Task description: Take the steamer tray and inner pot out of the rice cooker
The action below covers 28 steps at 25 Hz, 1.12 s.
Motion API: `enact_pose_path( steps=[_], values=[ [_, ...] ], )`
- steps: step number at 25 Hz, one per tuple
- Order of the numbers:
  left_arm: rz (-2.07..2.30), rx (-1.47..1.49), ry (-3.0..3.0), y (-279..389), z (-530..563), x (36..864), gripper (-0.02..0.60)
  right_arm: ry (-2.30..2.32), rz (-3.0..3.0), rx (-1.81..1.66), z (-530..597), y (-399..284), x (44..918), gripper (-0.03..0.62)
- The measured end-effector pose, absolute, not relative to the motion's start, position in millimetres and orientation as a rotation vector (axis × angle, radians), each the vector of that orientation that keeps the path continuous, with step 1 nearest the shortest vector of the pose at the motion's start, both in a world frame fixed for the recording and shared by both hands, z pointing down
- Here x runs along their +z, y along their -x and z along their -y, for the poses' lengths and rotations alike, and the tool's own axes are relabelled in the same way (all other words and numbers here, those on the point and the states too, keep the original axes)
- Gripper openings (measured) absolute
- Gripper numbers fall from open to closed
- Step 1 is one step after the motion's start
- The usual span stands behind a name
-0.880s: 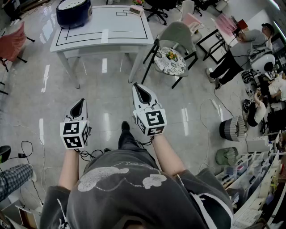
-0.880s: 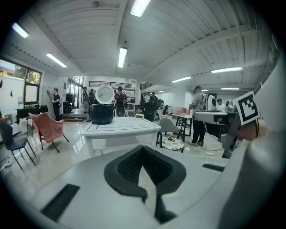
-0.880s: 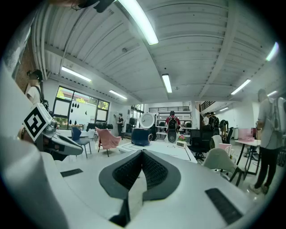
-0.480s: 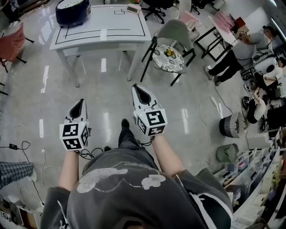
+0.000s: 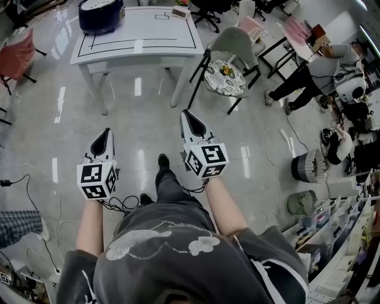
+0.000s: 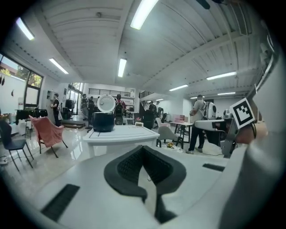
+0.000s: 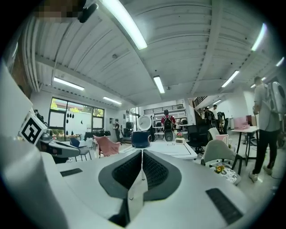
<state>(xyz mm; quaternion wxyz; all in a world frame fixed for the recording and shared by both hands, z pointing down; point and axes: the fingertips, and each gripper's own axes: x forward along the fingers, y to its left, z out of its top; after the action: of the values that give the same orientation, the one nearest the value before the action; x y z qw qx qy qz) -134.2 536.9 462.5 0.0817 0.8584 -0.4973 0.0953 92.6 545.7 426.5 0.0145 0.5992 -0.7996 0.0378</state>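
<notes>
A dark blue rice cooker (image 5: 101, 13) with its white lid raised stands at the far left corner of a white table (image 5: 142, 37) across the room. It shows small in the left gripper view as the rice cooker (image 6: 103, 120) and in the right gripper view as the rice cooker (image 7: 141, 137). My left gripper (image 5: 105, 135) is shut and empty, held out over the glossy floor. My right gripper (image 5: 186, 116) is shut and empty too, a little farther forward. Both are far short of the table. No steamer tray or inner pot can be made out.
A grey chair (image 5: 236, 44) and a round patterned stool (image 5: 225, 81) stand right of the table. A pink chair (image 5: 16, 54) is at the left. People (image 5: 309, 71) and cluttered desks fill the right side. A cable (image 5: 122, 203) trails on the floor by my feet.
The view has shifted slightly toward the table as I walk. Both grippers stay shut in about the same pose in front of me.
</notes>
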Motion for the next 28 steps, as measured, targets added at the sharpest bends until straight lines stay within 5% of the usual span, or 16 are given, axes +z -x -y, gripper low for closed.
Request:
enact_pose_path(
  steps=[2, 3, 4, 5, 8, 28],
  values=[
    [1.575, 0.265, -2.553, 143.8, -526.4, 455.0, 0.009, -1.817, 2.525, 0.133, -539.0, -86.7, 426.1, 0.055],
    [1.608, 0.257, -2.554, 147.1, -520.6, 452.0, 0.015, -1.785, 2.543, 0.147, -534.2, -83.7, 427.3, 0.154],
    [1.618, 0.247, -2.561, 148.5, -514.6, 450.2, 0.111, -1.761, 2.555, 0.162, -528.3, -81.7, 429.4, 0.246],
    [1.609, 0.233, -2.567, 148.5, -508.6, 450.1, 0.238, -1.747, 2.559, 0.176, -521.7, -81.2, 432.1, 0.262],
    [1.598, 0.217, -2.539, 150.9, -492.1, 457.1, 0.326, -1.746, 2.555, 0.232, -502.2, -85.9, 441.7, 0.296],
    [1.807, 0.237, -2.391, 127.8, -266.4, 441.3, 0.360, -1.612, 2.619, 0.381, -252.6, -151.4, 451.6, 0.302]
  ],
)
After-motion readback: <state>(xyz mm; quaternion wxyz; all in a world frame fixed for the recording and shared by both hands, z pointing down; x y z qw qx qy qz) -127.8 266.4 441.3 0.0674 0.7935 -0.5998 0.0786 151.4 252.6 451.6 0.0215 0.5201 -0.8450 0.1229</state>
